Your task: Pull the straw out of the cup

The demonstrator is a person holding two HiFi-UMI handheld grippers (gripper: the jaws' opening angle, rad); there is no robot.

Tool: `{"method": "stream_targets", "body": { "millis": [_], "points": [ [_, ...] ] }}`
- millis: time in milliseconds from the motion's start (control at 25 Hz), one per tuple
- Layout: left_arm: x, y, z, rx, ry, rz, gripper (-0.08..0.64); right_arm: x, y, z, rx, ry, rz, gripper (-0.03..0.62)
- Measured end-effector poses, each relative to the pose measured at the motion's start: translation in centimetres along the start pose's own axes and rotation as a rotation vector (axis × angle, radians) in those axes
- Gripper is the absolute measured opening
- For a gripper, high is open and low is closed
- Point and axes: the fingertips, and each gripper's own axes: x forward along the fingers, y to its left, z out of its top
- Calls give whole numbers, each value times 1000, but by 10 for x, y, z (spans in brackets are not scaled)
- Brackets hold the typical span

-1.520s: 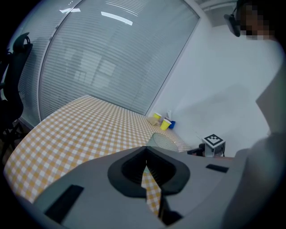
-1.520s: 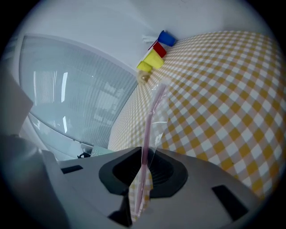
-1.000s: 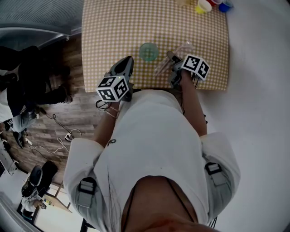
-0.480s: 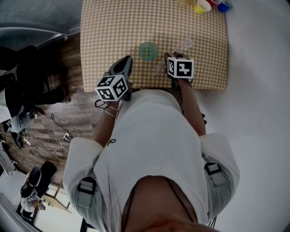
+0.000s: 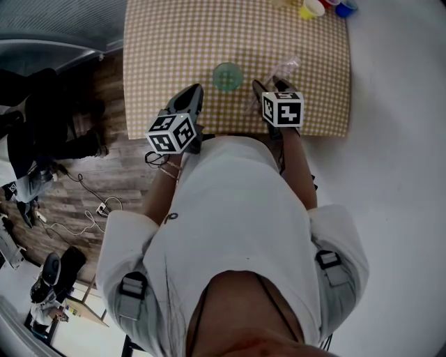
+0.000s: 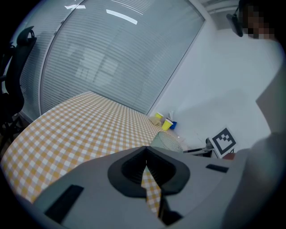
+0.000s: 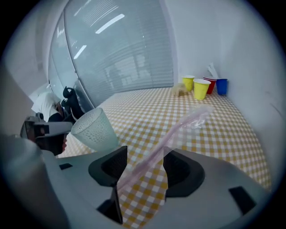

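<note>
A pale green dotted cup (image 5: 227, 77) stands upright on the checked tablecloth (image 5: 181, 42); it also shows in the right gripper view (image 7: 94, 129) and the left gripper view (image 6: 167, 142). To its right a pale pink straw in clear wrap (image 5: 279, 72) lies out of the cup. My right gripper (image 5: 268, 88) is over its near end. In the right gripper view the straw (image 7: 176, 132) runs between the jaws of the right gripper (image 7: 144, 162), which have just been opening; the pads do not press on it. My left gripper (image 5: 192, 97) (image 6: 145, 157) is shut and empty, left of the cup.
Yellow, red and blue cups (image 5: 315, 9) (image 7: 201, 88) stand at the table's far right corner. The table's near edge (image 5: 230, 134) runs just below both grippers. A seated person (image 5: 42, 132) and cables (image 5: 90, 209) are on the wooden floor to the left.
The right gripper has rolled, so its marker cube now faces up, and its jaws stand wider apart around the straw. The left gripper and the cup have stayed put.
</note>
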Motion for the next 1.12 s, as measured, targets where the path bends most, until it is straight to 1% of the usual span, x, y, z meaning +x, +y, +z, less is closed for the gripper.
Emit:
{"method": "stream_targets", "body": {
  "millis": [80, 160, 240, 320, 400, 480, 560, 640, 680, 720, 800, 880, 960, 1040, 1120],
  "points": [
    [-1, -1, 0, 2, 1, -2, 8, -2, -1, 0, 43, -14, 20, 236],
    [-1, -2, 0, 6, 2, -4, 8, -3, 0, -3, 71, 10, 39, 238],
    [0, -4, -1, 10, 2, -6, 8, -4, 1, -7, 61, 49, 38, 237],
    [0, -4, -1, 15, 3, -9, 8, -3, -1, -16, -11, 116, -1, 236],
    [0, -4, -2, 15, 4, -11, 8, -3, -2, -26, -117, 188, -52, 236],
    [0, -5, -1, 14, 3, -11, 8, -4, -4, -32, -207, 236, -87, 237],
    [0, -5, -2, 11, 2, -10, 8, -3, -5, -34, -282, 260, -110, 236],
    [0, -4, -3, 9, 0, -8, 8, -2, -5, -35, -334, 268, -122, 236],
    [0, -4, -4, 8, -1, -7, 8, -1, -4, -33, -346, 251, -124, 236],
    [-1, -4, -4, 7, -3, -6, 8, -1, -1, -28, -345, 212, -122, 237],
    [-4, -4, -3, 4, -6, -6, 8, -3, 5, -16, -302, 105, -98, 236],
    [-5, -2, -4, 0, -6, -5, 8, -4, 13, -7, -238, 31, -50, 237],
    [-4, -1, -6, -3, -6, -4, 8, -5, 18, -2, -166, -9, 6, 238],
    [-4, -1, -6, -3, -6, -5, 8, -7, 20, 4, -55, -50, 66, 238],
    [-5, -2, -4, -2, -6, -6, 8, -11, 18, 9, 51, -81, 100, 238]
  ]
}}
